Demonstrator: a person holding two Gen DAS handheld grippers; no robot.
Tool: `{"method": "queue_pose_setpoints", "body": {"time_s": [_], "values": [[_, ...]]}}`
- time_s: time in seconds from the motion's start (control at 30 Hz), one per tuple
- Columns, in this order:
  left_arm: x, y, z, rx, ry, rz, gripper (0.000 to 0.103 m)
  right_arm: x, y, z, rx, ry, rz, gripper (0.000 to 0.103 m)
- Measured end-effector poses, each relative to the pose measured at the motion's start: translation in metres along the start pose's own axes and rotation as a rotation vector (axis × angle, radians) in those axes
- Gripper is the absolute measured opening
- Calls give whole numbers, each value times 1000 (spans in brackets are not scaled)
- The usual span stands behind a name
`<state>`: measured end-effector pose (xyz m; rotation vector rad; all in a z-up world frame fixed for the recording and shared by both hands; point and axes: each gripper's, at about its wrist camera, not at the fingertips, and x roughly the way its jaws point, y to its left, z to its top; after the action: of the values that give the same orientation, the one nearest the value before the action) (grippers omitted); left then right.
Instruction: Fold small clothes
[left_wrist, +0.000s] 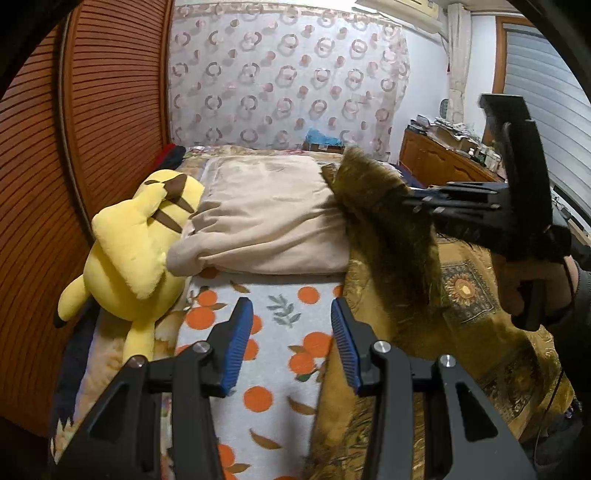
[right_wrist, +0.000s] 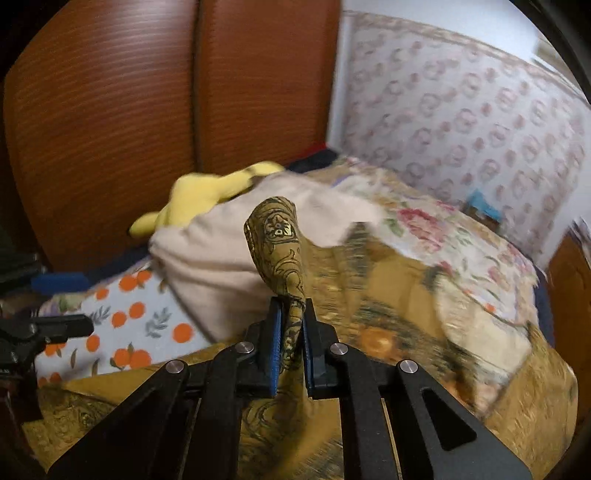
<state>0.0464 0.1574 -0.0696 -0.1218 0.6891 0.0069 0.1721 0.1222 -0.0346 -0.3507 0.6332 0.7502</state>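
A mustard-gold patterned garment (left_wrist: 461, 295) lies over the right half of the bed. My right gripper (right_wrist: 291, 317) is shut on a bunched fold of it (right_wrist: 277, 236) and holds that fold up above the bed. In the left wrist view the right gripper (left_wrist: 424, 201) is at the right, with the cloth (left_wrist: 373, 192) hanging from it, blurred. My left gripper (left_wrist: 291, 321) is open and empty, its blue pads over the orange-print sheet (left_wrist: 280, 332), just left of the garment's edge.
A yellow plush toy (left_wrist: 136, 243) lies at the left by the wooden slatted wall (left_wrist: 74, 147). A folded beige blanket (left_wrist: 266, 214) sits further up the bed. A wooden dresser (left_wrist: 436, 155) with clutter stands at the back right.
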Motion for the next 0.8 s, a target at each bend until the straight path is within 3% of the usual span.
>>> {"method": "queue_pose_setpoints", "body": {"time_s": [0.13,0.2,0.23,0.57,0.7,0.8], "values": [[3,-11,5,19,-3,-18,43,-17,-34,-12,100,14,-57,9],[9,-18,9,26,-1,-26,43,-26,-50,-21,123,18,-86,43],[10,-20,11,29,-1,-30,43,-31,-56,-24,128,15,-99,48],[56,-56,47,99,35,-114,43,-54,-97,-64,129,82,-165,53],[85,-68,64,120,80,-136,42,-53,-119,-93,167,139,-166,64],[109,-79,75,149,115,-128,42,-52,-134,-110,185,178,-190,65]]}}
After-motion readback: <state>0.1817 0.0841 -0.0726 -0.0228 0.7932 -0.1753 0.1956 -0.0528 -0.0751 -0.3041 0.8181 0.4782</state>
